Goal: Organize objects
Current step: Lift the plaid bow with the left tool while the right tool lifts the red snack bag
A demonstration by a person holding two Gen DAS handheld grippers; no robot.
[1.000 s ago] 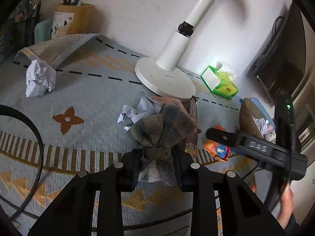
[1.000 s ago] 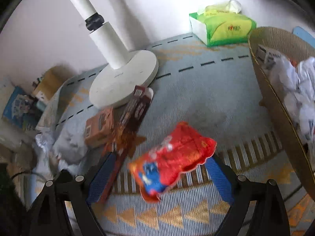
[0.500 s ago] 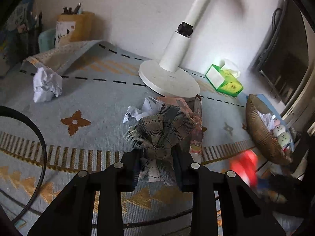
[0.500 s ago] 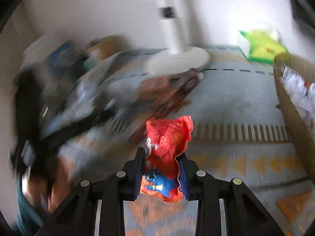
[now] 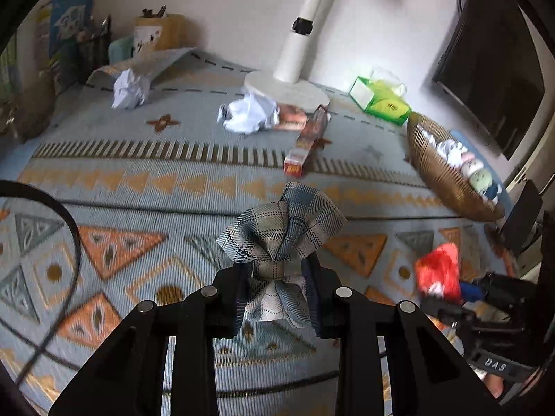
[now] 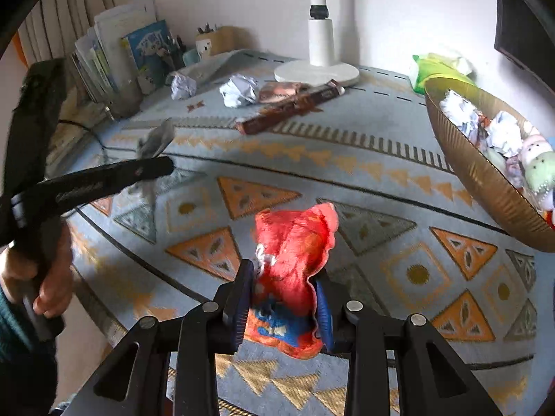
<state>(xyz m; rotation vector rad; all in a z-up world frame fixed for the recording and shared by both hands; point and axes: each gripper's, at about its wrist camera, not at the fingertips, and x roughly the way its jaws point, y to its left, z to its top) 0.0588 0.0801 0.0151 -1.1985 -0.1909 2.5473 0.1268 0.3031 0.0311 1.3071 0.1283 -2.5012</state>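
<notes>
A: Holding what, with the left gripper [image 5: 277,277]?

B: Pinching a plaid cloth bundle [image 5: 282,232] at its tied waist. Nearly shut, raised off the rug [image 5: 145,180], well to the left of the woven basket [image 5: 440,173].

A: And with the right gripper [image 6: 284,298]?

B: Squeezing a red snack packet [image 6: 295,249] with both pads pressed on it. Set narrow, but easing open just now. Near the basket, short of its rim, not yet over it.

A: Anything to worry about?

B: Probably. Loosening before getting over the basket could drop the packet onto the rug, short of the rim. Gripped low too, with most of the glossy bag flopping above the pads, so sliding out looks possible. Also some crowding, with both tools close together on the basket's left: swinging across could clip one with the other.

A: Anything caught by one camera only?

B: From the right wrist only: a hand [image 6: 52,277] wrapped round the left tool's handle, and a stack of books [image 6: 114,52] far left of the basket. From the left wrist only: a dark screen [image 5: 492,69] on the wall behind the basket.
</notes>
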